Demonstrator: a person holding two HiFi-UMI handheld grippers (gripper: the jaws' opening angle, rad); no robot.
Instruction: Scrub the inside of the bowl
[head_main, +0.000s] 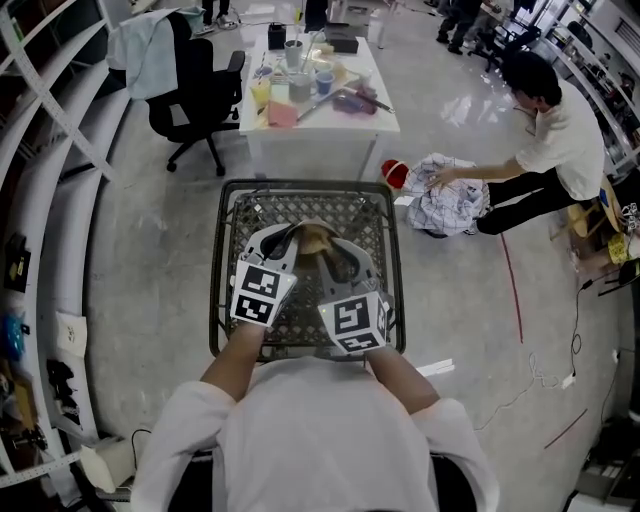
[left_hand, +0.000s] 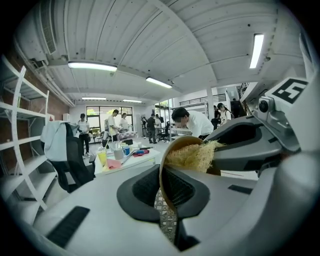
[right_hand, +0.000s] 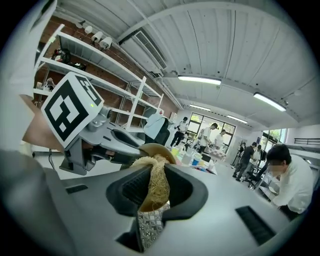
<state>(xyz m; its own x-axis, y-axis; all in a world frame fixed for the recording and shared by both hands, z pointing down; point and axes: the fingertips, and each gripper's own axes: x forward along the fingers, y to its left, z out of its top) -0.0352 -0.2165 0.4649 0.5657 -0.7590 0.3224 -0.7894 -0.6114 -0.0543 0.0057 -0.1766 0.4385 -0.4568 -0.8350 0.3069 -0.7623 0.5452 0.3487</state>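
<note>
Head view: the left gripper (head_main: 283, 242) and the right gripper (head_main: 337, 256) meet over a black wire-mesh tabletop (head_main: 217, 272), each carried on one of the person's forearms. Between them sits a wooden bowl (head_main: 318, 237), held clear of the mesh.

Left gripper view: the left gripper (left_hand: 163, 189) has its jaws clamped narrowly on the wall of the bowl (left_hand: 178, 143), one pad inside and one outside. The bowl stands on edge, its opening turned toward the other gripper. A pale fibre scrubber (left_hand: 193, 156) lies against the bowl's inner face.

Right gripper view: the right gripper (right_hand: 152, 194) is closed on the fibre scrubber (right_hand: 155, 181), whose strands bunch up between the pads and reach forward into the bowl (right_hand: 156, 148). The left gripper's marker cube (right_hand: 70, 110) shows at upper left (its pattern faces this camera).

Background, head view: a white tabletop (head_main: 378, 118) with cups and small items, a black office chair (head_main: 192, 92), and a crouching person (head_main: 562, 150) handling a bundle of cloth on the floor.
</note>
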